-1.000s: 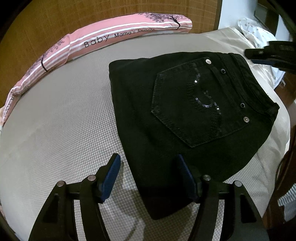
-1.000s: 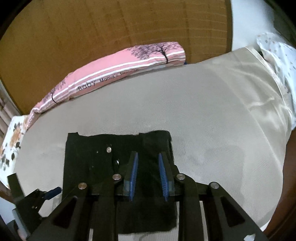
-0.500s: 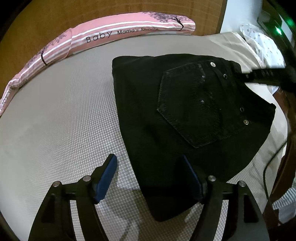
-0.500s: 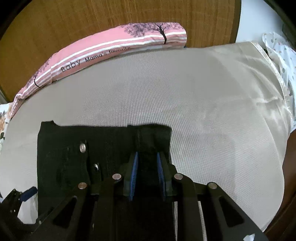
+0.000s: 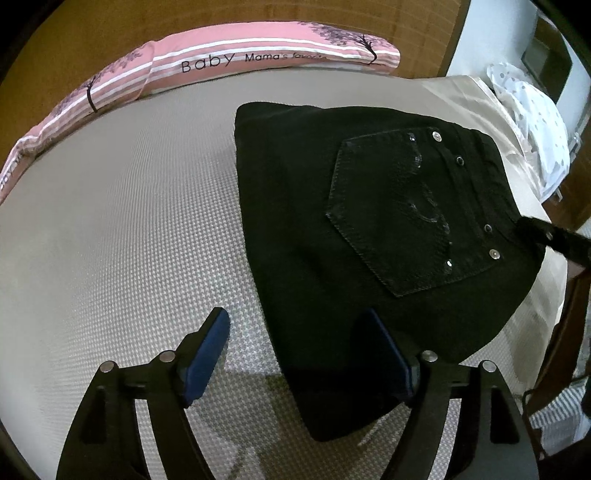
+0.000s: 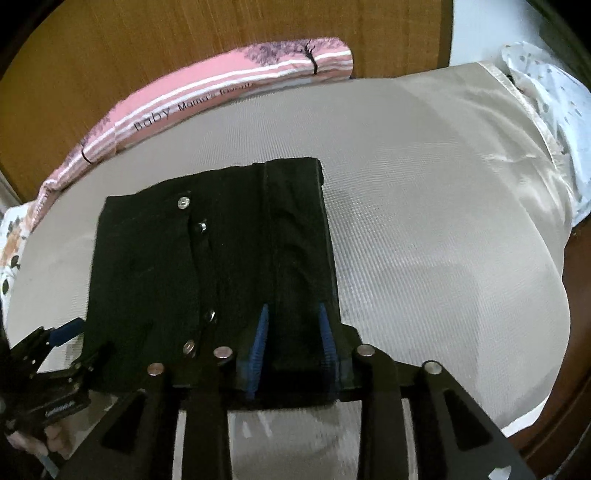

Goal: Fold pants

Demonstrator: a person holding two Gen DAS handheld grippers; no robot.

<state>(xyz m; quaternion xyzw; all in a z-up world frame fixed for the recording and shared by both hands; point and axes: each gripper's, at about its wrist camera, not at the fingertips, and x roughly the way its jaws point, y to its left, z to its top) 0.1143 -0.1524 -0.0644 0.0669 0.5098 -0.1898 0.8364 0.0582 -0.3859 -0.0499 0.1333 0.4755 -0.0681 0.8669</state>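
Observation:
Black pants (image 5: 332, 236) lie folded into a compact stack on the beige mattress (image 5: 110, 229), back pocket with sequins and studs facing up. My left gripper (image 5: 299, 332) is open, its jaws straddling the stack's near left edge, right pad over the cloth. In the right wrist view the pants (image 6: 207, 258) fill the lower left. My right gripper (image 6: 293, 314) has its blue pads (image 6: 263, 325) partly apart around the waistband edge, with black cloth between them. The left gripper also shows there at the lower left (image 6: 55, 336).
A pink striped "Baby" pillow (image 5: 221, 59) lies along the wooden headboard (image 5: 258, 14). A white dotted cloth (image 5: 532, 114) sits at the bed's right corner. The mattress edge drops off on the right (image 6: 546, 332).
The right gripper's pads have spread somewhat wider and it has moved in over the waistband. The left gripper shifted a little while staying open at the stack's edge.

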